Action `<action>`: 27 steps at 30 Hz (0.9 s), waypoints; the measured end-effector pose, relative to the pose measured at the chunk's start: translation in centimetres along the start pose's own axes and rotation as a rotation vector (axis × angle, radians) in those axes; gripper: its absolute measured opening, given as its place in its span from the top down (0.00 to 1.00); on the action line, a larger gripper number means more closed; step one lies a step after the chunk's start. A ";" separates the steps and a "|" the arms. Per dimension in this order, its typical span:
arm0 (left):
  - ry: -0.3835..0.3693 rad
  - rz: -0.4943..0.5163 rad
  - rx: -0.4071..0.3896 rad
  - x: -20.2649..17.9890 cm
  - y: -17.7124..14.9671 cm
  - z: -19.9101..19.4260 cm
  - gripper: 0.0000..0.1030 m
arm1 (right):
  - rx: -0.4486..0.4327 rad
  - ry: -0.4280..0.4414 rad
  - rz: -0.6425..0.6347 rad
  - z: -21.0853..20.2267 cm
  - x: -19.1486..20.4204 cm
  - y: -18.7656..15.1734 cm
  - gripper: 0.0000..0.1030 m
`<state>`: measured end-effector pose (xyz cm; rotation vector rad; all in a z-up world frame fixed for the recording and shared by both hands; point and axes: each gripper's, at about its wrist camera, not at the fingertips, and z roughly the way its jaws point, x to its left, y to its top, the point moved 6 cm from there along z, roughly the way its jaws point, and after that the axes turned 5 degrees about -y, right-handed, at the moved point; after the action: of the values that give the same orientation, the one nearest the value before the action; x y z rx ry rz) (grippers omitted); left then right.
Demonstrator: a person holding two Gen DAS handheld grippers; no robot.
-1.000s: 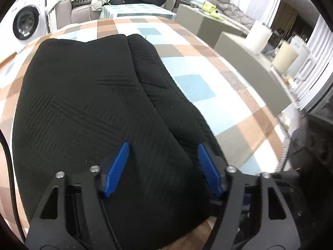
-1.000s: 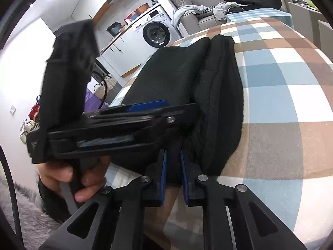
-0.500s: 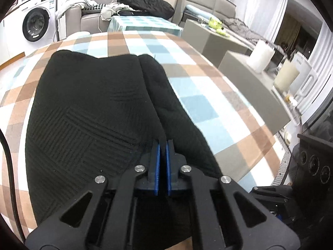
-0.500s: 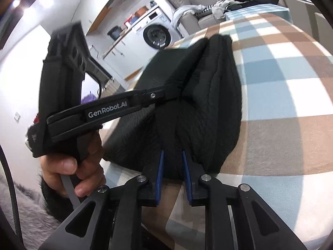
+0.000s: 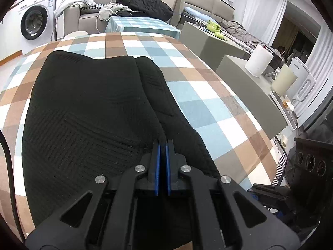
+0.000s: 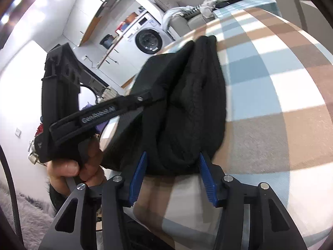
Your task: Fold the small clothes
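The black knit garment (image 5: 87,112) lay on the checked tablecloth (image 5: 208,95), folded lengthwise, with a thicker rolled band along its right side in the left wrist view. Its near end reached almost to the table's edge.

Left gripper (image 5: 162,145): blue pads pressed together, pinching a ridge of the garment at the seam between the flat panel and the rolled band. In the right wrist view the fabric was pulled up into a small peak where that gripper (image 6: 155,95) gripped it; the person's hand (image 6: 68,170) was wrapped round its handle.

Right gripper (image 6: 171,160): jaws opening, blue pads spread to either side of the garment's near end. Cloth sat between them, but the pads did not press on it.

Surroundings: washing machine (image 5: 34,24) at far left, sofa (image 5: 87,10) behind the table carrying a black cushion (image 5: 145,4) and loose clothes. A grey counter (image 5: 249,83) at right held a white paper roll (image 5: 259,62).
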<state>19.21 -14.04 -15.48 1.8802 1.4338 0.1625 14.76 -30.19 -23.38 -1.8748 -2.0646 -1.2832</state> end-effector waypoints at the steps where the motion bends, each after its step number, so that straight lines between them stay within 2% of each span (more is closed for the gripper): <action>1: -0.001 -0.002 -0.002 0.0 0.0 0.0 0.97 | -0.004 -0.013 -0.021 0.3 0.3 0.1 0.50; 4: -0.002 -0.001 -0.010 0.0 0.1 -0.3 0.97 | -0.013 -0.034 -0.082 1.2 1.2 0.5 0.52; 6: -0.003 -0.001 -0.018 0.0 0.3 -0.6 0.97 | -0.013 -0.048 -0.155 1.8 2.3 0.9 0.81; 8: -0.003 -0.003 -0.028 0.1 0.5 -1.1 0.97 | -0.019 -0.043 -0.204 2.0 3.3 1.2 0.88; 9: -0.005 -0.002 -0.037 0.1 0.7 -1.4 0.97 | -0.058 -0.021 -0.231 1.3 4.1 1.4 0.89; 12: -0.016 0.002 -0.043 -0.2 0.8 -1.7 0.97 | -0.089 0.009 -0.196 0.3 4.0 2.0 0.90; 16: -0.022 0.001 0.019 -0.2 -0.3 0.2 0.97 | -0.003 -0.079 -0.139 2.3 1.8 1.3 0.89; 18: -0.026 -0.009 0.038 0.0 -0.8 0.6 0.88 | 0.041 -0.089 -0.111 2.6 1.3 1.3 0.84; 19: -0.034 -0.013 0.034 0.1 -0.9 0.4 0.85 | 0.033 -0.079 -0.099 2.2 1.2 1.5 0.80; 20: -0.039 -0.015 0.028 0.3 -1.0 0.1 0.74 | 0.013 -0.079 -0.091 1.6 1.0 2.0 0.73; 21: -0.035 -0.017 0.015 0.5 -1.0 -0.3 0.57 | -0.017 -0.092 -0.082 1.0 0.7 2.7 0.68; 23: -0.017 -0.024 -0.023 1.3 -0.8 -1.5 0.41 | -0.071 -0.111 -0.051 0.0 0.1 4.1 0.63; 24: -0.008 -0.035 -0.041 2.0 -0.8 -2.1 0.40 | -0.096 -0.123 -0.038 -0.1 -0.1 5.1 0.63; 27: 0.036 -0.069 -0.058 4.3 -0.9 -3.5 0.40 | -0.099 -0.121 -0.039 1.3 0.5 7.5 0.63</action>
<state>18.32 -8.52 -14.97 1.7868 1.5002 0.2038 21.58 -29.74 -20.06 -2.0104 -2.1432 -1.3354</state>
